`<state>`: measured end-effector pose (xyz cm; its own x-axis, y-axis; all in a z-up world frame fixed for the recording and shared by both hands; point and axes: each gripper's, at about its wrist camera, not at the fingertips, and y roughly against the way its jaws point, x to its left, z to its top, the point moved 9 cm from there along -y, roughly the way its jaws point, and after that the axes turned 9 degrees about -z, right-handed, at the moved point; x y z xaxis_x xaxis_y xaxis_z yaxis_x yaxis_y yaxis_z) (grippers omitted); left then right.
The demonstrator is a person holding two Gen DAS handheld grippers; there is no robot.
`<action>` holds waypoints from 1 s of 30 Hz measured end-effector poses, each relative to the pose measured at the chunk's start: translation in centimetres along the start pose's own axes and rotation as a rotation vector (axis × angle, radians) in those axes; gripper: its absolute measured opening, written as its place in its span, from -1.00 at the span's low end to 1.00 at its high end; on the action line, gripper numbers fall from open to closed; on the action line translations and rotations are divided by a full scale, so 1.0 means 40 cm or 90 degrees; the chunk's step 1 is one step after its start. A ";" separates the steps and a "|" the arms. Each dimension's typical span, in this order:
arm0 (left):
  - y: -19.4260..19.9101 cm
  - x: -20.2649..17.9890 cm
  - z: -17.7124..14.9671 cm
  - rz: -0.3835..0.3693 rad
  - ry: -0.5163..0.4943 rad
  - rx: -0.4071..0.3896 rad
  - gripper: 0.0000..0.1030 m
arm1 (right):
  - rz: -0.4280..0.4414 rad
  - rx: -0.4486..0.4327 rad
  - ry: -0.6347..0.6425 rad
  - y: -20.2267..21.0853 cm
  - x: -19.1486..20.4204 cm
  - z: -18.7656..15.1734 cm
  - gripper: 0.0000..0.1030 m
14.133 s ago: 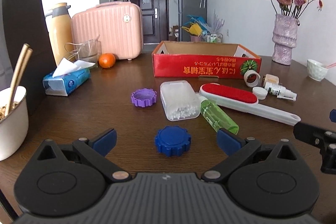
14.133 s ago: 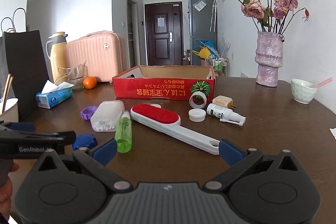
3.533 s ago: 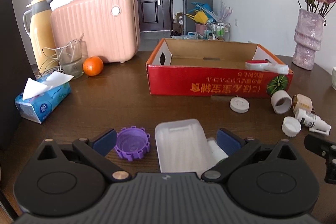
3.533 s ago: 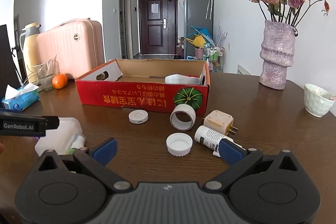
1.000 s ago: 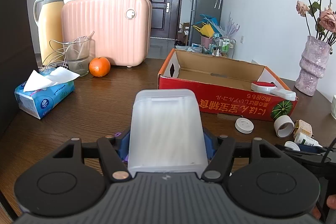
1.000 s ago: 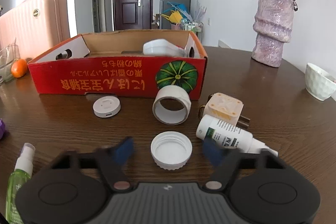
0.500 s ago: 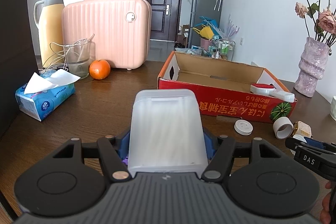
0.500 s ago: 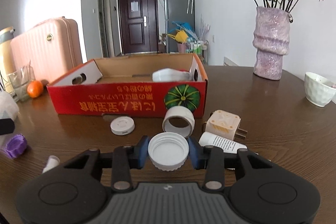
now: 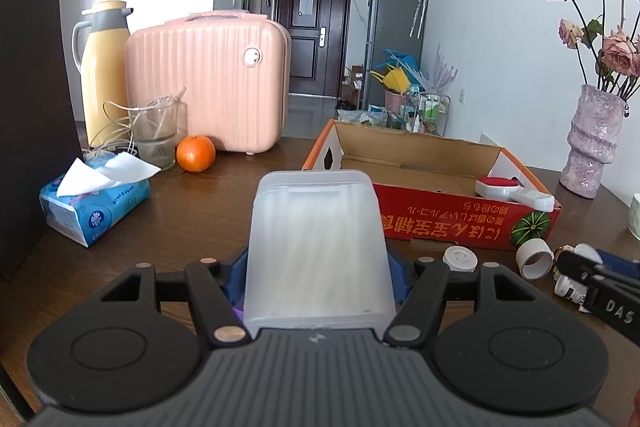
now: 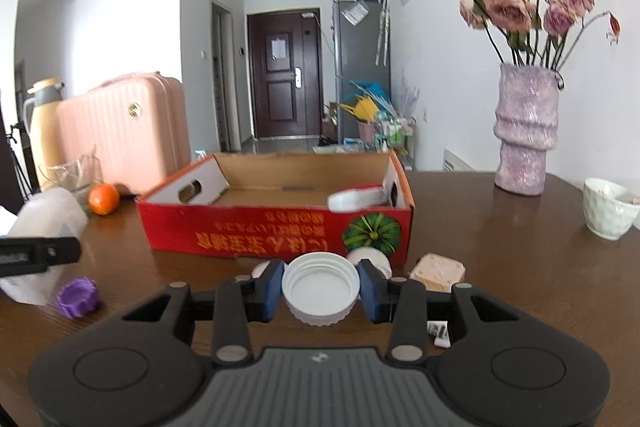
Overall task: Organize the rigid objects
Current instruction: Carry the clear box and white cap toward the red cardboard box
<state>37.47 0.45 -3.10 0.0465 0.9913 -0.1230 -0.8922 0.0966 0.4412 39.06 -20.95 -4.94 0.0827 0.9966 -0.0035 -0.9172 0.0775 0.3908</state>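
My left gripper (image 9: 318,271) is shut on a translucent white plastic box (image 9: 316,247) and holds it above the table, short of the red cardboard box (image 9: 440,215). The same plastic box shows at the left of the right wrist view (image 10: 44,227). My right gripper (image 10: 322,291) is shut on a white ribbed lid (image 10: 320,289), lifted above the table in front of the red box (image 10: 276,227). A red-and-white lint brush (image 9: 514,189) lies inside the box at its right end. A purple cap (image 10: 77,297) lies on the table.
On the table are a small white disc (image 9: 460,258), a white ring (image 9: 534,258), a beige plug (image 10: 438,271) and a white spray bottle (image 9: 570,287). Behind stand a tissue pack (image 9: 94,203), an orange (image 9: 196,153), a glass jug (image 9: 156,131), a pink case (image 9: 208,83), a vase (image 10: 524,131) and a white bowl (image 10: 608,207).
My right gripper has risen with the white lid since half a second ago. My left gripper keeps hold of the plastic box and has barely moved.
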 end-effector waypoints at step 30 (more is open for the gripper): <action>-0.063 -0.099 0.161 0.009 -0.007 -0.063 0.28 | 0.038 -0.058 0.005 -0.049 0.031 0.176 -0.24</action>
<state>42.43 -3.14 2.01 0.0379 0.9935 -0.1076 -0.9328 0.0738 0.3526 43.71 -20.07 0.79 0.0249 0.9996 0.0105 -0.9522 0.0205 0.3048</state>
